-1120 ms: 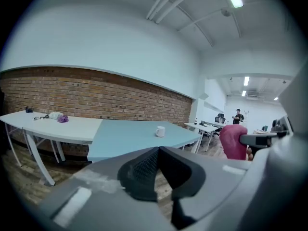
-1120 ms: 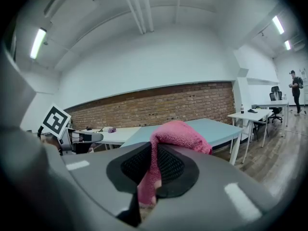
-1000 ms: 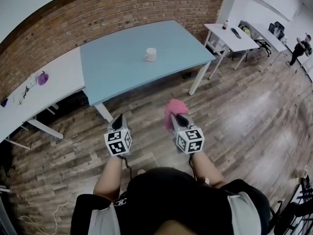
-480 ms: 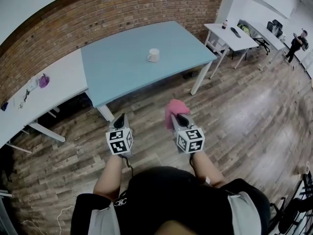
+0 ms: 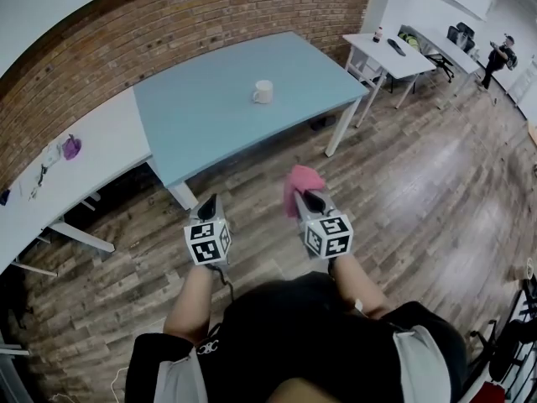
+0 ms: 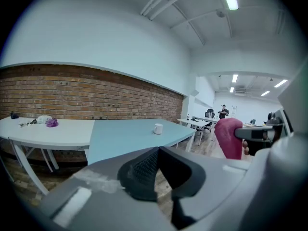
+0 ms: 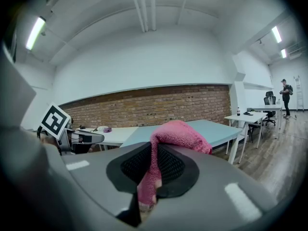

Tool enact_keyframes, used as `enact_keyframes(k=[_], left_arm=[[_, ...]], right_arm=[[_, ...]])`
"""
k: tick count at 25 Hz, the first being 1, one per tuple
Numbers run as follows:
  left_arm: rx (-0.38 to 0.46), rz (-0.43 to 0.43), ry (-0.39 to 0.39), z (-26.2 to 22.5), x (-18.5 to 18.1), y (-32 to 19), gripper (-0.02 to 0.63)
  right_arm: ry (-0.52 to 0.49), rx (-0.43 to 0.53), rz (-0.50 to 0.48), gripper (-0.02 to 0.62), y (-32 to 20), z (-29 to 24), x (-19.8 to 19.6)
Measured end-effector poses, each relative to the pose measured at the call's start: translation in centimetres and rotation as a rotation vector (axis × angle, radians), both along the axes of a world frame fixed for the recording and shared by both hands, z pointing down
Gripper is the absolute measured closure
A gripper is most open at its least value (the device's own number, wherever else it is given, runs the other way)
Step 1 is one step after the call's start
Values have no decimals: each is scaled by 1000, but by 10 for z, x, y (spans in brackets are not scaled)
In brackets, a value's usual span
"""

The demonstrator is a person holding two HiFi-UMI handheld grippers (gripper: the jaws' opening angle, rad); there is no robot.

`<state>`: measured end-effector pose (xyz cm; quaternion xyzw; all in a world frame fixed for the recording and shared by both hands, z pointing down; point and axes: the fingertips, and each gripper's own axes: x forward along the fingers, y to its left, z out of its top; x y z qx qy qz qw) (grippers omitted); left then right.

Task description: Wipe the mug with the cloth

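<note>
A white mug stands upright on the light blue table, well ahead of both grippers; it also shows small in the left gripper view as the mug. My right gripper is shut on a pink cloth, which bulges out past the jaws as the pink cloth. My left gripper is shut with nothing between its jaws. Both grippers hover over the wooden floor, short of the table's near edge.
A white table with a purple item adjoins the blue one on the left, along a brick wall. More white desks and a standing person are at the far right. Wooden floor lies around me.
Both grippers have drifted a little forward toward the blue table with the view shifting slightly. The cloth stays clamped in the right gripper.
</note>
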<state>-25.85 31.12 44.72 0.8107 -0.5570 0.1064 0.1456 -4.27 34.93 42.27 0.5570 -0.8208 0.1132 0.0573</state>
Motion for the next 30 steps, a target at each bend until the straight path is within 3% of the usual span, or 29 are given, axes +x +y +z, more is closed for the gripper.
enact_keyframes(k=[6,15,24,30], left_arm=[[-4,-8,36,4,-13,-7,600],[27,-22,3,4,-22,-27,600],[56,-38,-2,5,-9,-78,600],[52,-34,-10,8,18,-132,600]], right_arm=[[43,-18,18,558,2,7,-3],[71,10,-5,558,-28,-5,-4],[96,77,-25,558,-94,-15,18],[63,51,-16,558,-159,-2,49]])
